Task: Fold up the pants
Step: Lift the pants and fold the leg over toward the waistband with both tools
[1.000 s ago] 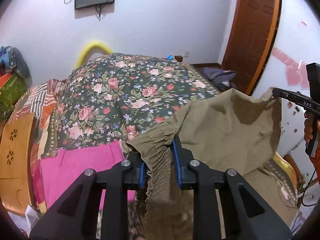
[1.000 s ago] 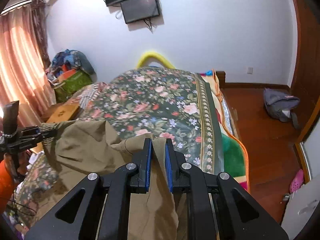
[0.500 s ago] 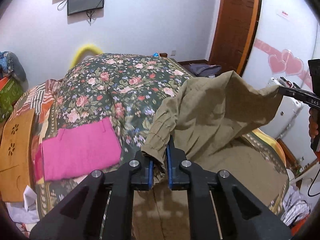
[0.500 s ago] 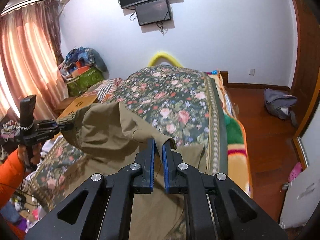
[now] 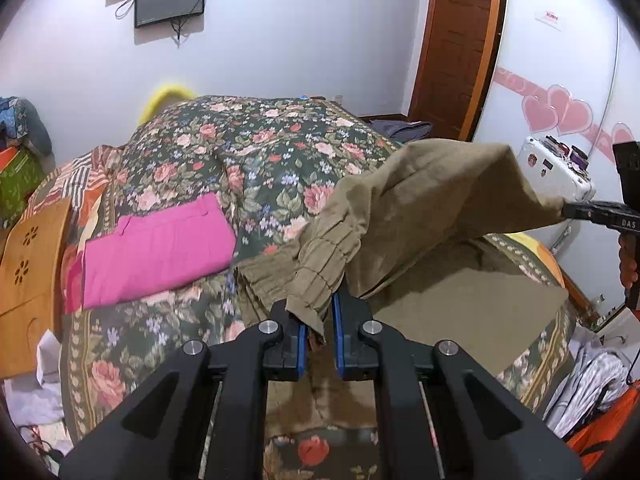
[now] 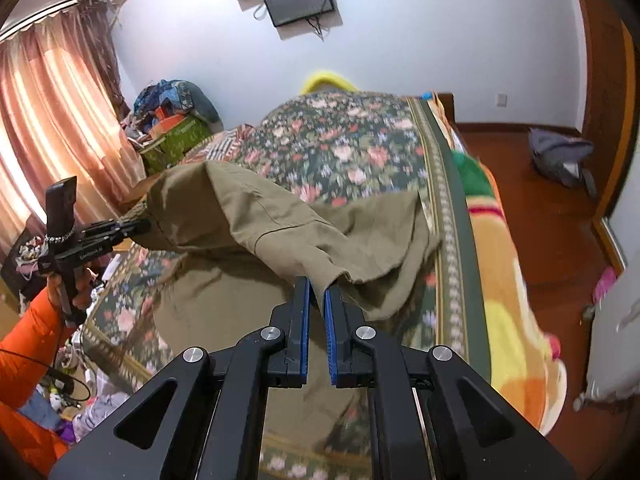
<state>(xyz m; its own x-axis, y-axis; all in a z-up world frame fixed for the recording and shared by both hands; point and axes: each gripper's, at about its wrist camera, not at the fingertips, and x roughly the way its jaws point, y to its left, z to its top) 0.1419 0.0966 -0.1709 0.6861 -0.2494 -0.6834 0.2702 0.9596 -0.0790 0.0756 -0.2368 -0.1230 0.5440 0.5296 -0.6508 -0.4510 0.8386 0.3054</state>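
Olive-green pants (image 5: 432, 208) hang between my two grippers over the floral bed, their lower part spread flat on the cover (image 5: 468, 304). My left gripper (image 5: 320, 322) is shut on the gathered elastic waistband (image 5: 320, 268). My right gripper (image 6: 316, 292) is shut on the opposite edge of the pants (image 6: 280, 220). In the left wrist view the right gripper (image 5: 592, 214) holds the cloth at the far right. In the right wrist view the left gripper (image 6: 138, 226) holds it at the far left.
Folded pink pants (image 5: 156, 248) lie on the floral bedcover (image 5: 240, 152) at the left. A wooden board (image 5: 32, 256) stands at the bed's left edge. The bed's right edge (image 6: 448, 216) drops to a wooden floor with a grey bag (image 6: 560, 156). Clutter lies below the near edge.
Both grippers have carried the held pants lower and nearer, so more of the cloth now lies flat on the bed. The folded pink pants are now fully uncovered.
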